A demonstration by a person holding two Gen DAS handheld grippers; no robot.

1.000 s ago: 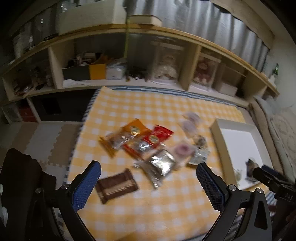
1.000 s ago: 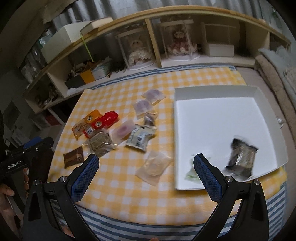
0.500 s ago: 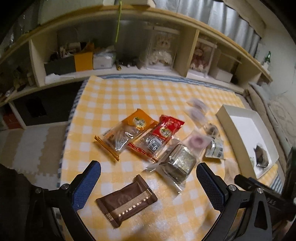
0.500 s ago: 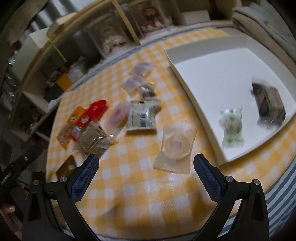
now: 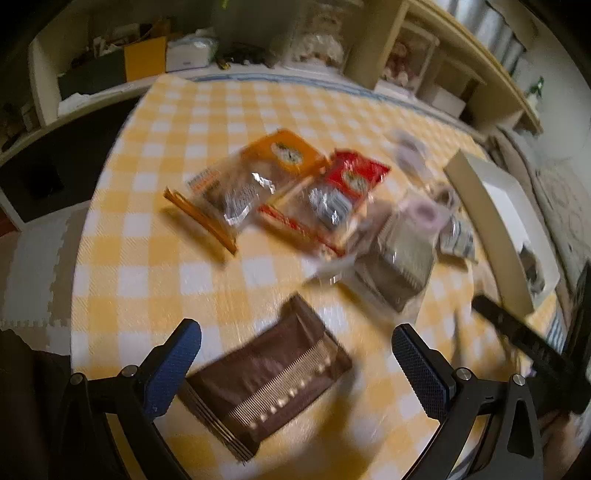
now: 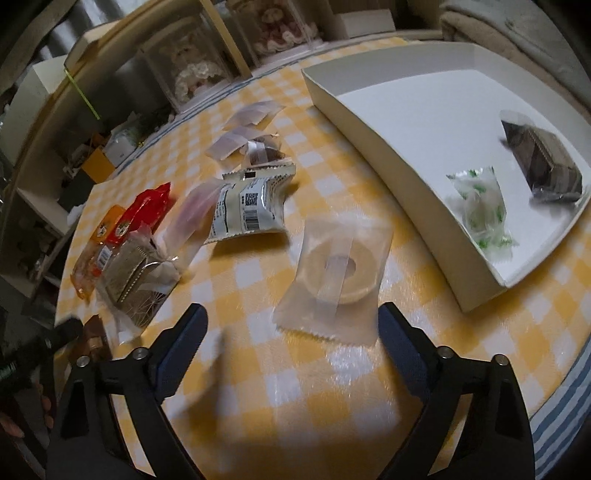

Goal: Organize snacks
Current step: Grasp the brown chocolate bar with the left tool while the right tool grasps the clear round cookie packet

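Observation:
Snack packets lie on a yellow checked tablecloth. My left gripper (image 5: pixel 295 350) is open, low over a brown packet (image 5: pixel 266 384) that lies between its fingers. Beyond are an orange packet (image 5: pixel 251 177), a red packet (image 5: pixel 332 192) and a silver-grey packet (image 5: pixel 399 254). My right gripper (image 6: pixel 291 332) is open just before a clear packet with a ring-shaped snack (image 6: pixel 336 262). A white barcode packet (image 6: pixel 251 206) lies behind it. The white tray (image 6: pixel 388 125) at right holds a green-white candy packet (image 6: pixel 480 210) and a dark packet (image 6: pixel 543 162).
A wooden shelf unit (image 5: pixel 413 48) with boxes and doll cases runs along the far side. Two pale flat packets (image 6: pixel 243 125) lie near the tray's far corner. The right gripper's arm (image 5: pixel 524 339) shows in the left view. A cushion (image 6: pixel 509 22) lies beyond the tray.
Both grippers have moved down and forward toward the table. The left now straddles the brown packet; the right has closed in on the clear ring-snack packet. Both stay open.

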